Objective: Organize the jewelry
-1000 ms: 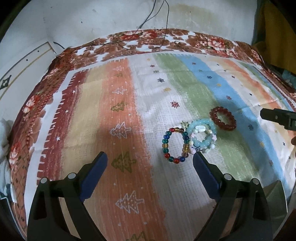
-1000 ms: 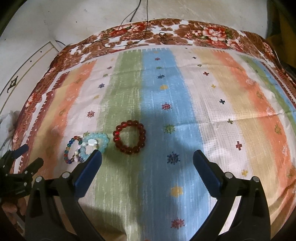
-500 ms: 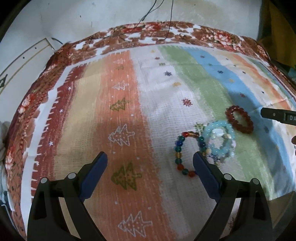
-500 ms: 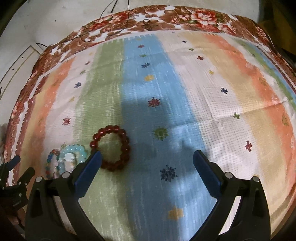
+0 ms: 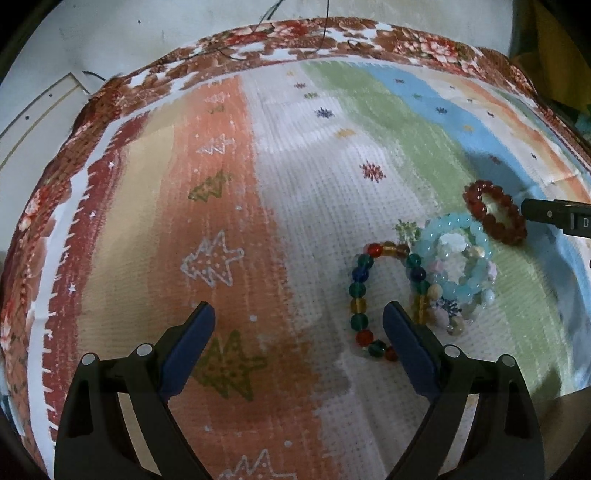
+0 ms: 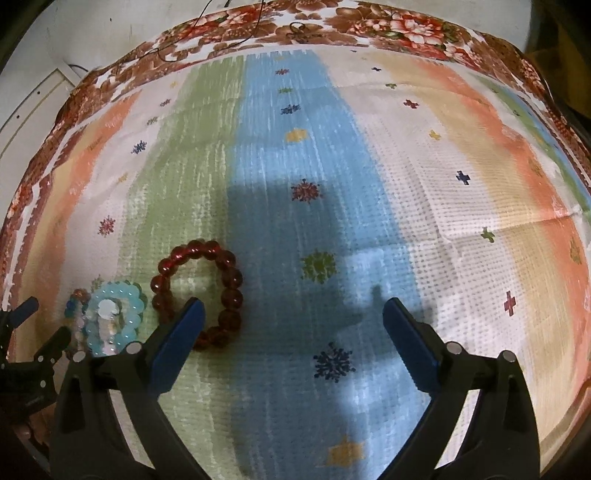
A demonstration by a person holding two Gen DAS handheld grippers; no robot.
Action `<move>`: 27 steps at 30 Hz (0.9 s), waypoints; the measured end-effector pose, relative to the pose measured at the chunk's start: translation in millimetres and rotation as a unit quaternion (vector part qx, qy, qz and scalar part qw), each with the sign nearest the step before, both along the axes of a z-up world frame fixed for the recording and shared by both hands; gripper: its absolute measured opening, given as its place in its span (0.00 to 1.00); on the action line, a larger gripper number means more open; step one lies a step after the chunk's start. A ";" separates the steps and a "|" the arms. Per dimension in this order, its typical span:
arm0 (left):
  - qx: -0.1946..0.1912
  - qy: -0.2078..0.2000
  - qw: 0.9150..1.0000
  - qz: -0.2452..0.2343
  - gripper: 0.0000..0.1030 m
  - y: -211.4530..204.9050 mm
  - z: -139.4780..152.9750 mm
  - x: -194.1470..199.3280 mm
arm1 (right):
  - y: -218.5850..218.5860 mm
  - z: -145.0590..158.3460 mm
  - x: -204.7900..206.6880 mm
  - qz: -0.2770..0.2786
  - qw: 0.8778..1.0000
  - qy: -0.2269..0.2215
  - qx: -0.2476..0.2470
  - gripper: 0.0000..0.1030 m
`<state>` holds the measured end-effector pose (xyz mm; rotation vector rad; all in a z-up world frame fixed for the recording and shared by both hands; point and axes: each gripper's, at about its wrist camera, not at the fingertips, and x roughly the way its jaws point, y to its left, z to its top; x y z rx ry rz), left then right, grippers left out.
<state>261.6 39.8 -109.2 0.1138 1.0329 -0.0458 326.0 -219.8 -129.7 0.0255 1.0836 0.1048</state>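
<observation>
Three bead bracelets lie on a striped cloth (image 5: pixel 295 206). A multicoloured bracelet (image 5: pixel 360 295) lies just ahead of my left gripper's right finger. A pale blue bracelet (image 5: pixel 461 254) with white charms overlaps its right side. A dark red bracelet (image 5: pixel 495 210) lies beyond it. My left gripper (image 5: pixel 299 325) is open and empty, low over the cloth. My right gripper (image 6: pixel 293 321) is open and empty; its left finger overlaps the dark red bracelet (image 6: pixel 199 288). The pale blue bracelet (image 6: pixel 114 317) is to its left.
The cloth (image 6: pixel 406 184) covers a raised surface with a brown floral border (image 6: pixel 369 22). A thin black cable (image 5: pixel 321 33) lies at the far edge. The left gripper (image 6: pixel 29 347) shows at the left edge of the right wrist view.
Both grippers have moved forward and lower toward the bracelets. The bracelets look larger and nearer in both views. Both grippers have stayed open.
</observation>
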 end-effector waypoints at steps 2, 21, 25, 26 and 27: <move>0.001 0.000 1.000 -0.005 0.81 -2.0 -1.8 -1.5 | 0.5 -4.6 0.3 0.003 1.000 0.007 -0.003 0.86; -0.019 0.023 0.999 -0.035 0.20 -13.8 -2.8 -1.4 | 1.1 -5.3 1.5 0.020 0.999 0.024 0.032 0.62; -0.027 0.034 0.999 -0.032 0.11 -13.8 -2.6 -0.5 | 7.7 -4.3 1.1 0.038 0.997 0.034 0.057 0.33; -0.030 0.037 0.998 -0.031 0.09 -13.4 -2.3 -0.3 | 10.0 -4.1 0.8 0.043 0.997 0.036 0.059 0.27; -0.033 0.041 0.998 -0.030 0.09 -12.6 -1.7 0.1 | 12.8 -3.8 0.1 0.050 0.996 0.036 0.057 0.25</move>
